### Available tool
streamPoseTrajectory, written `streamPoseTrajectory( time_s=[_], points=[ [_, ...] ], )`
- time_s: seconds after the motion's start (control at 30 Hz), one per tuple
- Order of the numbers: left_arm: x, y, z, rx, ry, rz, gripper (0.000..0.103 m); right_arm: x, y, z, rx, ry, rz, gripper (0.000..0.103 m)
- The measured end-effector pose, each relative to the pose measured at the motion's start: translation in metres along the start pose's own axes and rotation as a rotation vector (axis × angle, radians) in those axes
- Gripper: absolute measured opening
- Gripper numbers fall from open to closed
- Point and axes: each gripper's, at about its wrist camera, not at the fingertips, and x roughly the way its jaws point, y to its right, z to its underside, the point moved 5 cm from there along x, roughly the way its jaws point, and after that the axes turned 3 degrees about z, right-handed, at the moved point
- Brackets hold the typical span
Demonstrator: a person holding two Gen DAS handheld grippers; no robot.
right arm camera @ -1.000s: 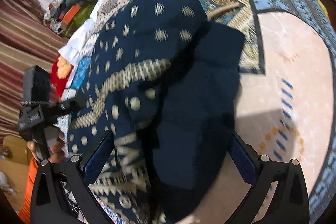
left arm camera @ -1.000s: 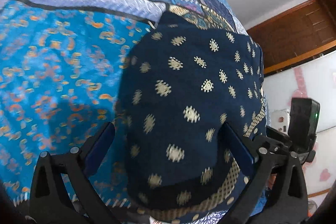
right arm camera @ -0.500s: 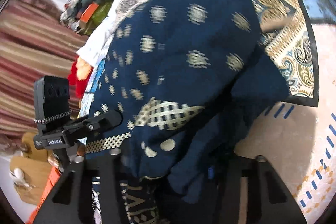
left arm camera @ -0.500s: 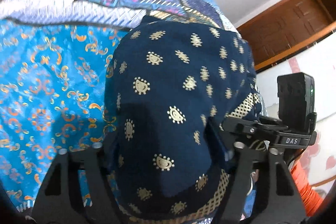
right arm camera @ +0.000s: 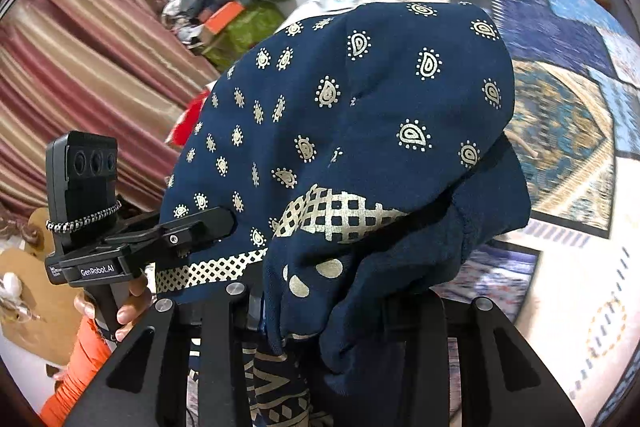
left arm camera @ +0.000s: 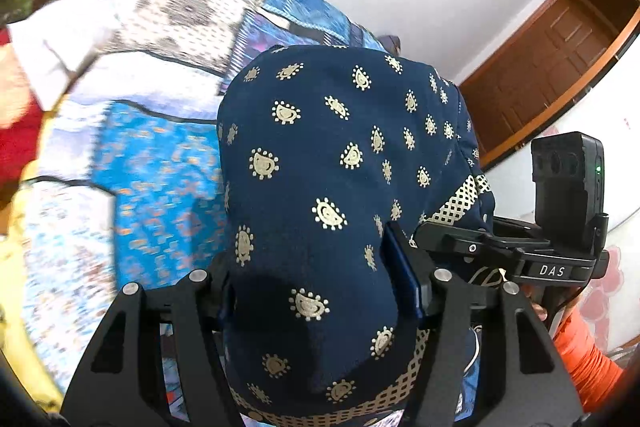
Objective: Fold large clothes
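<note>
Left wrist view: left hand-held gripper (left arm camera: 320,283) clamped on the navy garment (left arm camera: 340,155), jaws just closed in on the cloth — gold-print fabric bunched between the pads, raised above the bedspread (left arm camera: 160,163). Right wrist view: right hand-held gripper (right arm camera: 344,311) also just closed, pinching the same garment (right arm camera: 360,115); cloth drapes over it. Left unit and a hand (right arm camera: 128,307) just beside.

The left gripper (left arm camera: 320,291) has just been closing, and its fingers (left arm camera: 402,273) now clamp a bunched navy garment (left arm camera: 340,155) with gold motifs. A patchwork bedspread (left arm camera: 160,155) lies beneath; the right gripper (left arm camera: 448,231) is beside it, a wooden door (left arm camera: 552,59) behind.
</note>
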Motion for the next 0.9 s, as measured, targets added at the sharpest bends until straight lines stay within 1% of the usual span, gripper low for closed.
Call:
streamPoseTrajectory(
  time_s=[0.1, 0.2, 0.27, 0.37, 0.5, 0.57, 0.6, 0.67, 0.7, 0.77, 0.8, 0.83, 0.87, 0.9],
  points=[
    [-0.018, -0.015, 0.011, -0.017, 0.014, -0.026, 0.063, -0.011, -0.014, -0.004, -0.022, -0.003, -0.016, 0.035],
    [-0.022, -0.04, 0.027, -0.058, 0.005, -0.049, 0.063, -0.006, -0.014, 0.0, -0.034, -0.032, -0.024, 0.035],
    [-0.017, -0.054, 0.035, -0.088, -0.006, -0.055, 0.063, 0.006, -0.01, 0.004, -0.034, -0.066, -0.029, 0.035],
    [-0.002, -0.081, 0.053, -0.144, -0.037, -0.06, 0.063, 0.034, -0.005, 0.012, -0.028, -0.117, -0.024, 0.035],
    [0.034, -0.114, 0.074, -0.225, -0.095, -0.055, 0.063, 0.077, 0.007, 0.027, -0.003, -0.208, -0.004, 0.035],
    [0.046, -0.121, 0.081, -0.216, -0.106, -0.054, 0.063, 0.097, 0.015, 0.033, 0.007, -0.252, 0.015, 0.035],
    [0.052, -0.121, 0.083, -0.187, -0.106, -0.064, 0.064, 0.105, 0.019, 0.035, 0.005, -0.266, 0.029, 0.036],
    [0.055, -0.117, 0.084, -0.122, -0.087, -0.088, 0.071, 0.117, 0.027, 0.037, -0.023, -0.277, 0.063, 0.039],
    [0.056, -0.116, 0.084, -0.104, -0.085, -0.1, 0.072, 0.118, 0.029, 0.037, -0.034, -0.279, 0.074, 0.042],
    [0.055, -0.116, 0.084, -0.1, -0.089, -0.111, 0.076, 0.115, 0.03, 0.035, -0.067, -0.289, 0.1, 0.052],
    [0.055, -0.116, 0.082, -0.104, -0.091, -0.119, 0.077, 0.111, 0.03, 0.034, -0.098, -0.287, 0.126, 0.055],
    [0.051, -0.115, 0.081, -0.107, -0.091, -0.128, 0.077, 0.105, 0.031, 0.034, -0.122, -0.283, 0.148, 0.064],
    [0.045, -0.114, 0.08, -0.108, -0.087, -0.142, 0.077, 0.097, 0.03, 0.033, -0.158, -0.272, 0.19, 0.071],
    [0.034, -0.113, 0.079, -0.099, -0.072, -0.174, 0.076, 0.087, 0.029, 0.032, -0.19, -0.251, 0.233, 0.072]
  ],
)
